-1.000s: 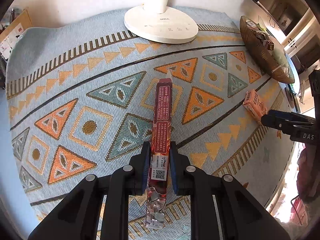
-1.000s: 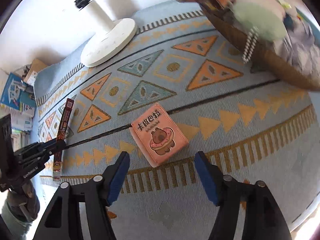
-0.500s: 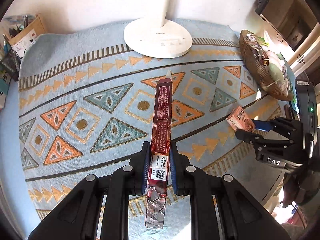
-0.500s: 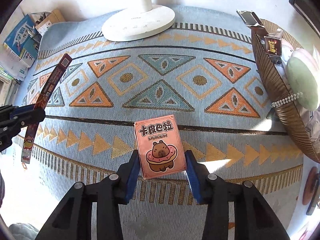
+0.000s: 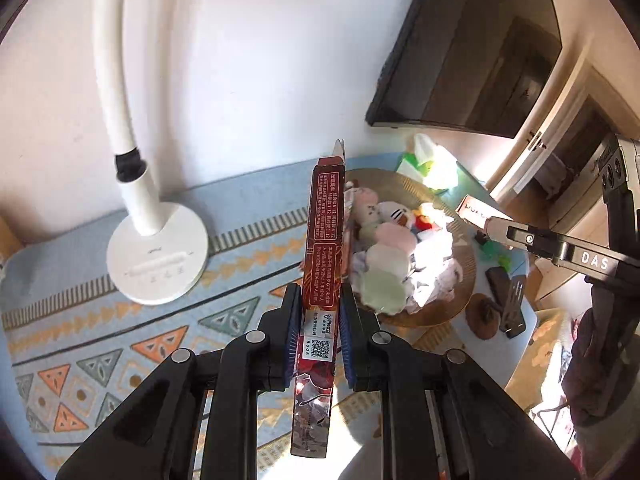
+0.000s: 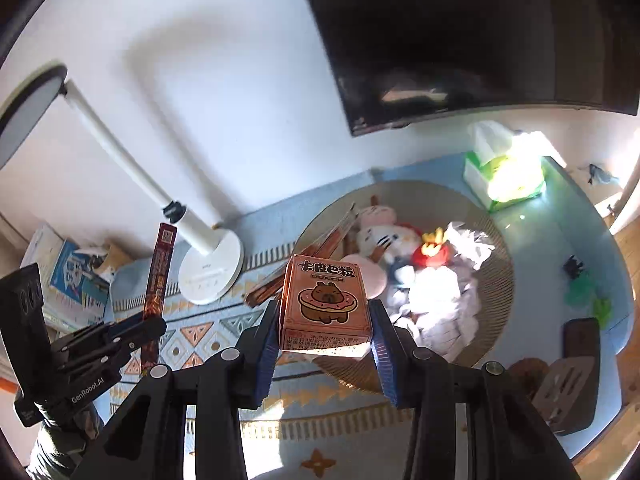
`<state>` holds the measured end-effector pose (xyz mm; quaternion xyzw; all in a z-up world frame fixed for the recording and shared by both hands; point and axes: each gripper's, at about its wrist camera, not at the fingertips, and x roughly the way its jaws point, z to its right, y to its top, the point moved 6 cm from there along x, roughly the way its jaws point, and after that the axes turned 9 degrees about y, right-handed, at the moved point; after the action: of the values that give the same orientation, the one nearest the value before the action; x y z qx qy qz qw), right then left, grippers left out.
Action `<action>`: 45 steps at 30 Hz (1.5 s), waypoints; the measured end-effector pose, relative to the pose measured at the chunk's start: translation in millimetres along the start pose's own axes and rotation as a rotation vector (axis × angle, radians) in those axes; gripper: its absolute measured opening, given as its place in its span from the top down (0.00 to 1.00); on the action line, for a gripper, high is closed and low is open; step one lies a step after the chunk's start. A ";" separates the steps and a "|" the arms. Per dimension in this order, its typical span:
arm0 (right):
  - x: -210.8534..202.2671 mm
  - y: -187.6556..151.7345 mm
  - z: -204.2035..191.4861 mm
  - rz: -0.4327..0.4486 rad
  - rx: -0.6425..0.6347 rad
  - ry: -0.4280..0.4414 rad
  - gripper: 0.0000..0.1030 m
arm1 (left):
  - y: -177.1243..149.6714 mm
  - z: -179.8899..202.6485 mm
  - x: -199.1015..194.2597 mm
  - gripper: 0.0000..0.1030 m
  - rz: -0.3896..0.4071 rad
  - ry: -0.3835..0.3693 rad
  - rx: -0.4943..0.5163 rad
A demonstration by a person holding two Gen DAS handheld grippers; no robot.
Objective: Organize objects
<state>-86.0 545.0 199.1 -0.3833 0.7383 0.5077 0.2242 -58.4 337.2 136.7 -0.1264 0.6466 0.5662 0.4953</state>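
My left gripper (image 5: pixel 316 328) is shut on a long dark red box (image 5: pixel 324 236), held up in the air and pointing toward the woven basket (image 5: pixel 466 256). In the right wrist view that same red box (image 6: pixel 160 264) sits in the left gripper (image 6: pixel 138 330) at the left. My right gripper (image 6: pixel 324 336) is shut on a pink card box with a capybara picture (image 6: pixel 326 302), lifted above the cloth in front of the woven basket (image 6: pixel 502 264). From the left wrist view the pink box (image 5: pixel 476 214) shows at the right, over the basket's far side.
The basket holds plush toys (image 6: pixel 380 232) and white wrappers. A white desk lamp (image 5: pixel 156 256) stands at the back left on the patterned cloth (image 5: pixel 120 344). A tissue box (image 6: pixel 504 176) is behind the basket, a dark monitor (image 6: pixel 460 36) above. Small dark items (image 5: pixel 508 296) lie right of the basket.
Both grippers have lifted off the cloth and tilted up toward the basket. The right gripper, which was closing round the pink box on the cloth, now holds it in the air.
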 end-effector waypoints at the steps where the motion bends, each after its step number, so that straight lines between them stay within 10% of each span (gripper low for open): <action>1: -14.7 10.2 14.4 0.021 0.005 -0.018 0.60 | 8.7 11.8 3.8 0.85 0.007 -0.010 0.010; 11: -3.5 24.0 69.8 -0.004 0.102 -0.033 0.59 | 35.8 101.7 47.7 0.84 -0.009 -0.044 0.112; 13: 12.2 16.7 73.9 -0.056 0.120 0.003 0.51 | 33.2 107.7 60.4 0.61 -0.044 -0.049 0.117; 15: 28.8 7.9 81.0 -0.123 0.130 0.011 0.49 | 26.5 103.2 73.4 0.47 -0.085 -0.021 0.095; 32: 32.7 -12.4 67.5 -0.154 0.118 0.064 0.49 | -30.0 30.8 57.0 0.47 -0.168 0.031 -0.075; 45: 54.7 -30.8 -22.2 -0.223 -0.055 0.199 0.39 | -43.1 -41.7 -11.2 0.47 -0.089 0.364 -0.121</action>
<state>-93.4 500.2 150.5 -0.5174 0.6955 0.4591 0.1946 -42.6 282.9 113.8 -0.2844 0.6842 0.5493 0.3864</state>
